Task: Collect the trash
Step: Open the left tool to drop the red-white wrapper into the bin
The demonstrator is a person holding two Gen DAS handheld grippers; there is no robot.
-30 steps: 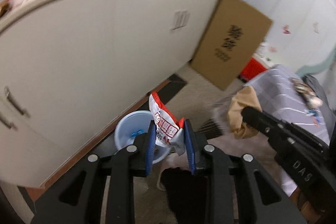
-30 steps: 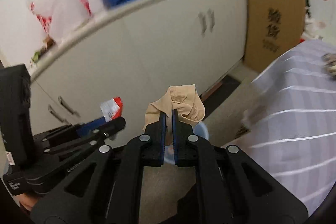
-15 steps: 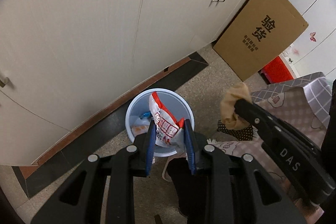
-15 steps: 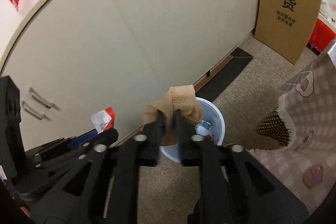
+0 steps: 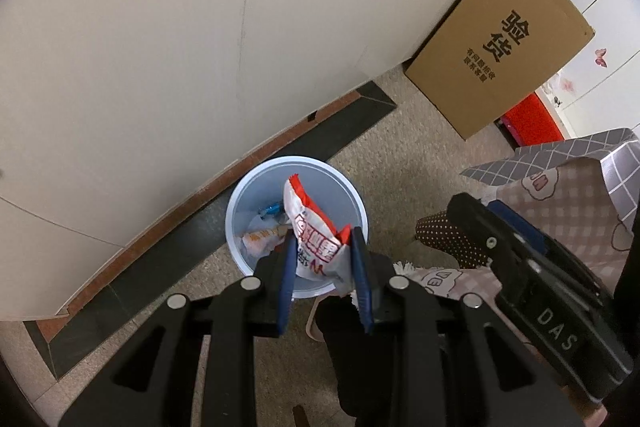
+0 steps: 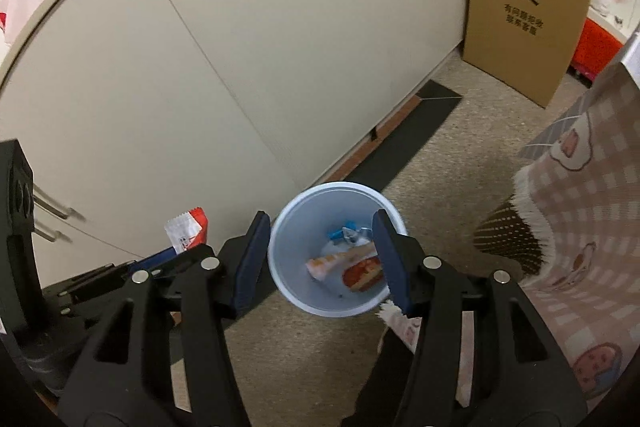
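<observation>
Snack wrapper (image 5: 316, 231) pinched in our left gripper (image 5: 323, 277) above the white bin (image 5: 240, 203), our right gripper (image 6: 320, 259) spread wide, holding nothing.

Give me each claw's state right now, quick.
Left claw: closed on the red-and-white crinkled plastic snack wrapper.
Right claw: open, holding nothing, above the pale blue round plastic bin.
</observation>
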